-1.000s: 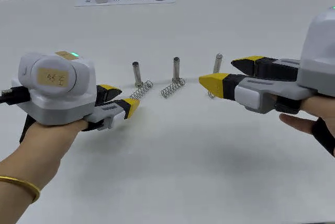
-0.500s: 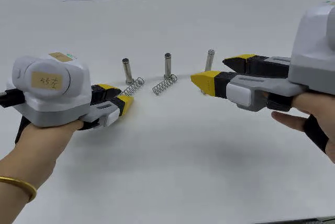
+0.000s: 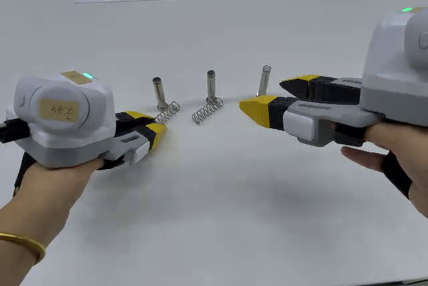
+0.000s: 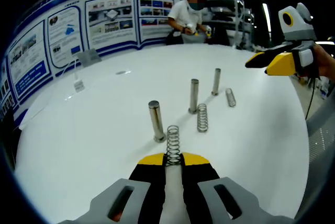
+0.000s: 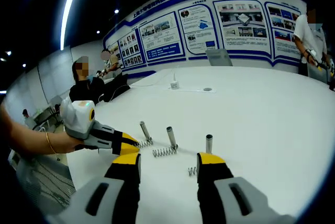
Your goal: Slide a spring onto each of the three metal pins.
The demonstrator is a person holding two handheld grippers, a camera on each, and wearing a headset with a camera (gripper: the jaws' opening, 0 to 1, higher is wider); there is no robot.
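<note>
Three bare pins stood upright in a row on the white table [image 3: 221,192], and places here are given from the middle pin [image 3: 211,86]. The left pin [image 3: 159,92] stood to one side of it and the right pin [image 3: 265,80] to the other. The first spring [image 3: 207,110] lay flat just beside the middle pin's base. The second spring [image 4: 172,139] lay flat by the left pin, and the third spring [image 4: 230,97] lay near the right pin.

The left tongs [image 4: 173,157] sat low on the left-pin side of the middle pin. Their tips were drawn close, with the second spring's near end right at them; I couldn't tell if it was gripped. The right tongs [image 5: 168,164] were on the right-pin side, tips well apart and holding nothing. In the right gripper view the third spring lay on the table between those tips.
</note>
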